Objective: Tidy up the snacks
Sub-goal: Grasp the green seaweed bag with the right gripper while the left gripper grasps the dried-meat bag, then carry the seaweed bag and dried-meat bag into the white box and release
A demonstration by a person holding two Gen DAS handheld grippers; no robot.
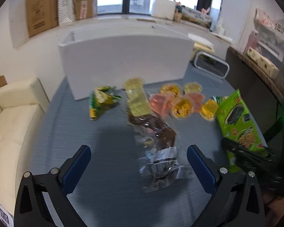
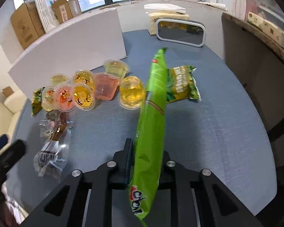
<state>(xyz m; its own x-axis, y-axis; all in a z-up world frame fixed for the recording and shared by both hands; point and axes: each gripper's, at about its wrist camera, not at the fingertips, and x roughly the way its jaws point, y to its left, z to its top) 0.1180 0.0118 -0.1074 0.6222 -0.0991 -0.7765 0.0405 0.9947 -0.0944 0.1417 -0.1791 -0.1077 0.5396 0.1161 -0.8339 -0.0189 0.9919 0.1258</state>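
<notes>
My right gripper [image 2: 146, 151] is shut on a long bright green snack bag [image 2: 153, 113] and holds it edge-up above the grey table; the bag also shows in the left wrist view [image 1: 234, 121]. My left gripper [image 1: 139, 157] is open and empty, its blue-padded fingers either side of a clear wrapper with brown snacks [image 1: 153, 138], which also shows in the right wrist view [image 2: 51, 147]. Several jelly cups [image 2: 81, 90], yellow and pink, cluster behind it. A yellow-green packet [image 2: 181, 83] lies right of the held bag. Another small packet [image 1: 101, 102] lies left.
A white box [image 1: 123, 60] stands at the back of the grey table [image 2: 208, 132]. A white-framed mirror [image 2: 181, 32] and a tissue pack [image 2: 166, 17] stand far right. A cream sofa [image 1: 13, 121] is beside the table on the left. A dark cabinet [image 2: 246, 66] is on the right.
</notes>
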